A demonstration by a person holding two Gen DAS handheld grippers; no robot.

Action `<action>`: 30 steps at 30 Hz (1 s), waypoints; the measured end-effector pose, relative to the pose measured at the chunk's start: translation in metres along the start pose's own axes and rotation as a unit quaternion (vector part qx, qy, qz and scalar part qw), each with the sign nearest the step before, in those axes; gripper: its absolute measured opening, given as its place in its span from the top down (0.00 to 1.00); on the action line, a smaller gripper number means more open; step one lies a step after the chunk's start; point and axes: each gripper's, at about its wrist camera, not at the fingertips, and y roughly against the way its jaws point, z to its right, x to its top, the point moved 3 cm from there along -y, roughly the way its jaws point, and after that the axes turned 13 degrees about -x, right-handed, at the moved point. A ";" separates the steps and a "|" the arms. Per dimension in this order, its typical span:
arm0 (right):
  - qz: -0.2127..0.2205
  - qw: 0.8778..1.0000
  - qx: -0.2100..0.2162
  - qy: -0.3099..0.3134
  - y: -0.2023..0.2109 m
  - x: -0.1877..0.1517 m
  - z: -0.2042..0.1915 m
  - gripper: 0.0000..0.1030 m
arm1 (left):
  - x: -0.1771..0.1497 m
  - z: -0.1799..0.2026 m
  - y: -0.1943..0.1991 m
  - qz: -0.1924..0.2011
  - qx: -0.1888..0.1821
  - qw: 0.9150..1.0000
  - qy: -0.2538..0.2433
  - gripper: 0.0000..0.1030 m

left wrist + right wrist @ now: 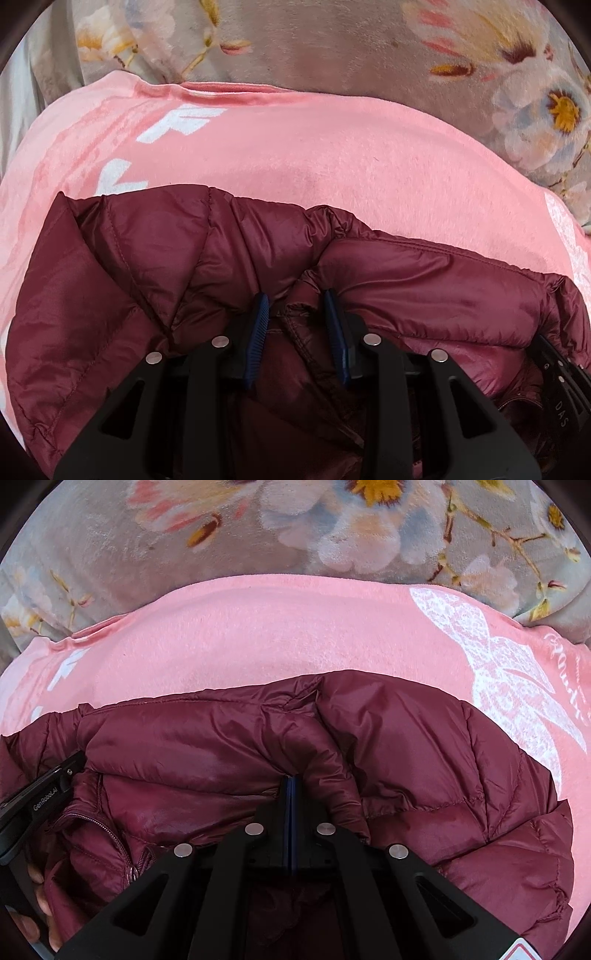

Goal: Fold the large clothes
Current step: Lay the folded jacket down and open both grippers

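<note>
- Left gripper (295, 306): jaws part-spread, a jacket (166, 266) fold bunched between them; a firm pinch cannot be told.
- Right gripper (290, 786): jaws pressed together at a jacket ridge.
- Jacket lies on the pink cloth (314, 147).
- Advice: secure both grips, lift evenly.

Left gripper (297, 314) points steeply downward, jaws partly apart, fabric bunched between the pads. Right gripper (290, 786) points steeply downward, jaws fully closed, pads meeting.

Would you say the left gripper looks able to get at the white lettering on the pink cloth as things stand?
Probably not directly: the left gripper has maroon jacket fabric between its pads, though bare pink cloth surrounds the white lettering.
</note>
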 end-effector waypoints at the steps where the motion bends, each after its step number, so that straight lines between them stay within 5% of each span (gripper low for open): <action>1: 0.001 1.000 -0.003 0.002 0.000 0.000 0.000 1.00 | -0.001 0.001 0.000 0.000 0.003 1.000 -0.003 0.71; 18: 0.007 0.999 -0.026 0.017 0.002 -0.001 -0.006 1.00 | -0.005 0.008 -0.004 -0.005 0.042 0.999 -0.034 0.70; 21: 0.013 1.000 -0.006 0.007 0.011 -0.002 -0.001 0.97 | -0.006 0.004 0.004 0.000 0.038 0.999 -0.025 0.64; 24: 0.041 0.999 0.022 -0.017 0.065 -0.020 0.024 0.75 | -0.017 -0.005 0.039 -0.003 0.004 1.000 -0.013 0.48; 26: 0.080 0.996 0.037 -0.023 0.118 -0.046 0.050 0.38 | -0.030 -0.008 0.072 0.002 -0.011 1.000 -0.025 0.33; 30: 0.092 0.994 0.038 -0.039 0.183 -0.106 0.105 0.31 | -0.071 -0.032 0.153 0.023 -0.039 0.998 -0.038 0.12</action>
